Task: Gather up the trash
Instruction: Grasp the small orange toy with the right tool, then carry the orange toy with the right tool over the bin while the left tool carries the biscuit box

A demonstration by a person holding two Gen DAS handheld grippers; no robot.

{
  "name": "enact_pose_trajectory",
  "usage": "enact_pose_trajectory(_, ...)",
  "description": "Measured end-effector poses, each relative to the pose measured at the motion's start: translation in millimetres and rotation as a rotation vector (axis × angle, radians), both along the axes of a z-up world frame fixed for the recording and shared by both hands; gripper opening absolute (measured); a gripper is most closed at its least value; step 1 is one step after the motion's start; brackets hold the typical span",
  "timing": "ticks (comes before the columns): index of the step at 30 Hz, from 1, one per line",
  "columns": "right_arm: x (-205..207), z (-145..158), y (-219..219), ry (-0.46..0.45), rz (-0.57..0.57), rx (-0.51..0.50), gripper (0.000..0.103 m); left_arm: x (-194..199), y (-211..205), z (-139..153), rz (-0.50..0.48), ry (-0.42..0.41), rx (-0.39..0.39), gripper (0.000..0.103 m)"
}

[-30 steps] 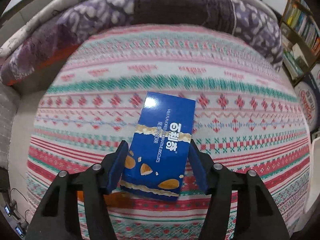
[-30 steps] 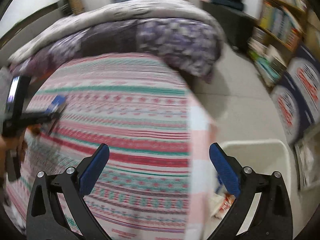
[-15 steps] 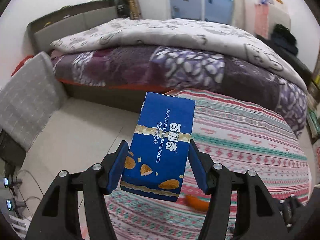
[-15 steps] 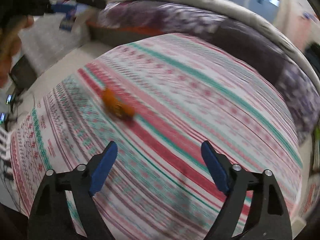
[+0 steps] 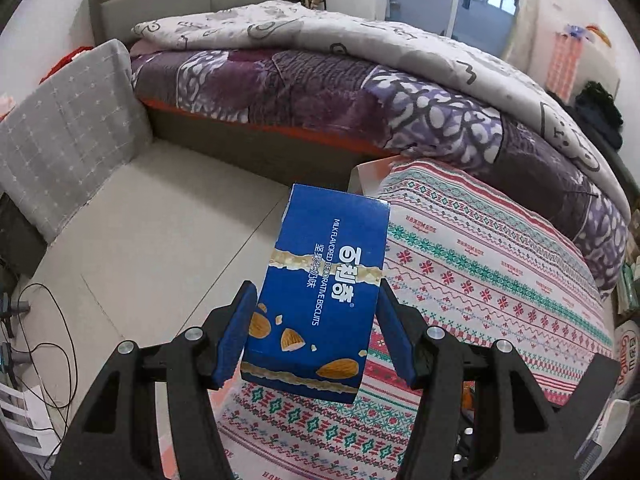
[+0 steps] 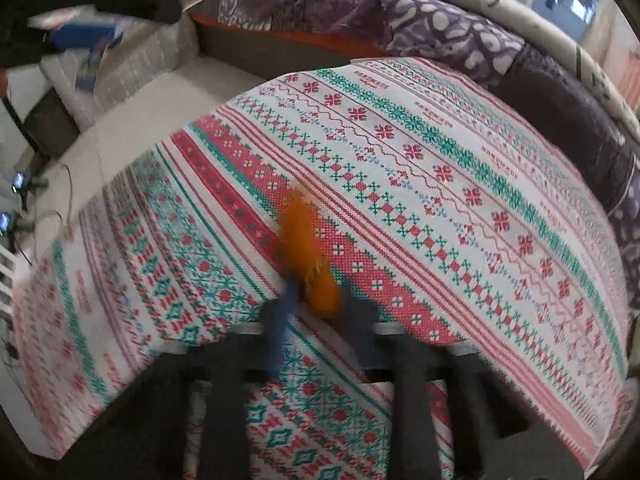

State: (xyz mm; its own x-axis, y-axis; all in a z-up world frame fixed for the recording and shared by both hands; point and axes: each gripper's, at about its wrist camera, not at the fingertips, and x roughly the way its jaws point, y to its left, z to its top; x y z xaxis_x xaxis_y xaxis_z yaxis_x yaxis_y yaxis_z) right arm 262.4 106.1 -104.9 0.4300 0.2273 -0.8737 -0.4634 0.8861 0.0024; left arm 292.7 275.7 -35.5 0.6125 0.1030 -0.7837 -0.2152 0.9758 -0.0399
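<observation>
The left gripper holds a blue biscuit box. Its two blue fingers press on the box's long sides, one on each side. The box is up in the air and tilts a little. Behind it are the pale floor and the near corner of the table. The table has a cloth with red, green and white patterns. The box has white writing and pictures of almonds on it.

Beyond the table is a bed with a purple blanket and a pale quilt on top. A grey cushion leans beside the bed on the left. Thin black cables lie on the floor at the left edge.

The right gripper is low over the patterned cloth. Its fingers have just been closing, and now they are pinched on an orange wrapper. The wrapper sticks up from between the fingers and looks blurry. It is over the middle of the table, on a red stripe. The fingers are blurry too.

At the top left of the right wrist view, the blue box shows again, small and blurry, above the floor.
</observation>
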Motion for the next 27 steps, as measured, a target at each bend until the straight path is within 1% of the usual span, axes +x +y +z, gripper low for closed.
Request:
enact_pose_trajectory(4,-8.2,17.3,-16.7,-0.04,-0.079,0.02,0.014,-4.3,0.8,5.6,0.012,-0.013,-0.015,0.059)
enact_pose_trajectory(10,-24.1,55.0,-50.7,-0.107,-0.176,0.069,0.014,-20.0,-13.5,21.1,0.009,-0.049,0.005,0.059)
enact_pose_trajectory(16,-44.4,87.4,-91.1,-0.161,-0.248,0.132,0.014,-45.4,-28.1,36.5,0.03,-0.08,-0.053,0.059)
enact_pose_trajectory(23,-80.9,117.0,-142.1,-0.24,-0.307,0.158,0.014,-88.1,-69.7,65.7,0.011,-0.171,-0.063,0.059)
enact_pose_trajectory(27,-100.4,127.7,-170.3,-0.276,-0.341,0.159,0.014,-110.6,-100.7,73.6,-0.011,-0.195,-0.052,0.059)
